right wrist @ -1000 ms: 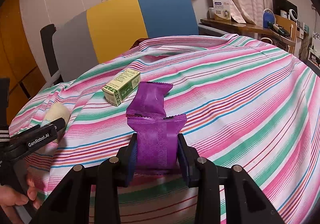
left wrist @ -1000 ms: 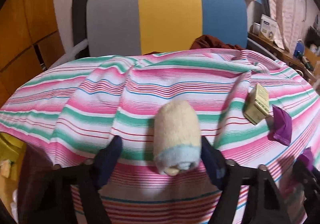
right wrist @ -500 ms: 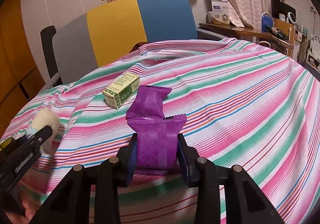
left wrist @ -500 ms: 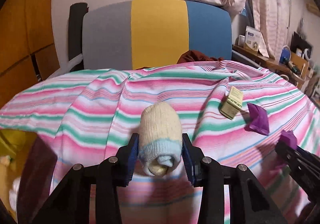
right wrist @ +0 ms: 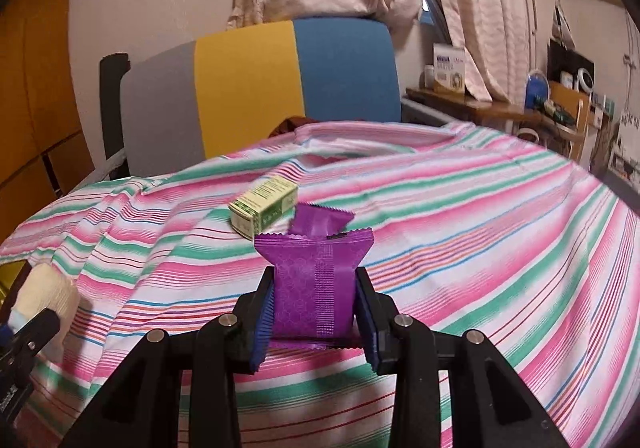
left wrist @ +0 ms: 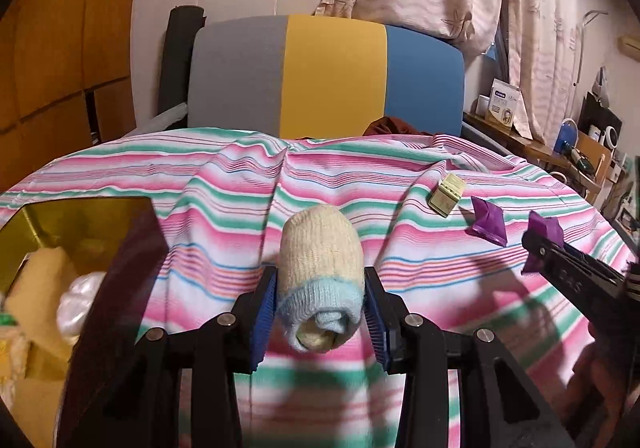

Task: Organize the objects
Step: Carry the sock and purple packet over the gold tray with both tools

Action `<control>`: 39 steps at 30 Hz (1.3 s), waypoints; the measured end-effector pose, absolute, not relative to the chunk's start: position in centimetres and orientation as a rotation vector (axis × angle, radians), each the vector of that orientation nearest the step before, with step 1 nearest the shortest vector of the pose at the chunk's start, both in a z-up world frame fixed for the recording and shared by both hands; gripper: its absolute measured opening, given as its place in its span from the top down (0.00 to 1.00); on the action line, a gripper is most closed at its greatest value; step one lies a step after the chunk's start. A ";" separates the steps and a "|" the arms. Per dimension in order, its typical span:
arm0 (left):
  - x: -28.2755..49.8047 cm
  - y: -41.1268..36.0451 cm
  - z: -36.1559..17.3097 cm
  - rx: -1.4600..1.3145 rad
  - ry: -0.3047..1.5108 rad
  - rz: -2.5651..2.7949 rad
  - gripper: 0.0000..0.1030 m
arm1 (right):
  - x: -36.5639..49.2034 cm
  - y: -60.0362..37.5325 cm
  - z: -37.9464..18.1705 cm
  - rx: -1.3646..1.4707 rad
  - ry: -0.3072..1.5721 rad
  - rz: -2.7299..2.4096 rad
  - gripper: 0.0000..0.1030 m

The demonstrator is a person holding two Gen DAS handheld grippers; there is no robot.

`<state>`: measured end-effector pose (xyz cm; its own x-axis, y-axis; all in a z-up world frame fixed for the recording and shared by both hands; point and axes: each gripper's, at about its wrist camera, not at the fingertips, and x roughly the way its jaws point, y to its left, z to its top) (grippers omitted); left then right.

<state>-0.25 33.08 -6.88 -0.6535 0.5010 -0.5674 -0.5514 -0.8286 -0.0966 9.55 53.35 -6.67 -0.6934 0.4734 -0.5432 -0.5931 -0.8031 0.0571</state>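
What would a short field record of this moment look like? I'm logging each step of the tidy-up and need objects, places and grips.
surface: striped cloth
left tongs: shut on the rolled sock, lifted off the cloth
right tongs: shut on a purple packet
on the cloth: small green box, with a second purple packet beside it
at the left edge: open yellow box with things inside
behind: grey, yellow and blue chair
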 end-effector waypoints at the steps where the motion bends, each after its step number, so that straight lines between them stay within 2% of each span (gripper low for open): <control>1: -0.2 32.9 -6.7 -0.808 0.108 2.418 0.59 | 9.5 53.2 -6.6 -0.695 0.296 2.436 0.65; 17: 2.5 24.4 -4.7 -0.872 0.002 2.400 0.59 | 8.4 51.8 -6.7 -0.741 0.178 2.436 0.65; 26: 0.1 17.5 -3.2 -0.914 -0.154 2.489 0.59 | 8.0 51.1 -6.7 -0.764 0.126 2.443 0.65; 39: -6.0 8.8 -3.0 -1.001 -0.258 2.632 0.59 | 8.2 47.6 -5.5 -0.811 0.060 2.509 0.65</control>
<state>-6.03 8.78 -3.00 -0.7067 0.3508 -0.6144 -0.2246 -0.9347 -0.2754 8.19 47.59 -5.48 -0.6983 0.4464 -0.5596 -0.4725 -0.8747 -0.1082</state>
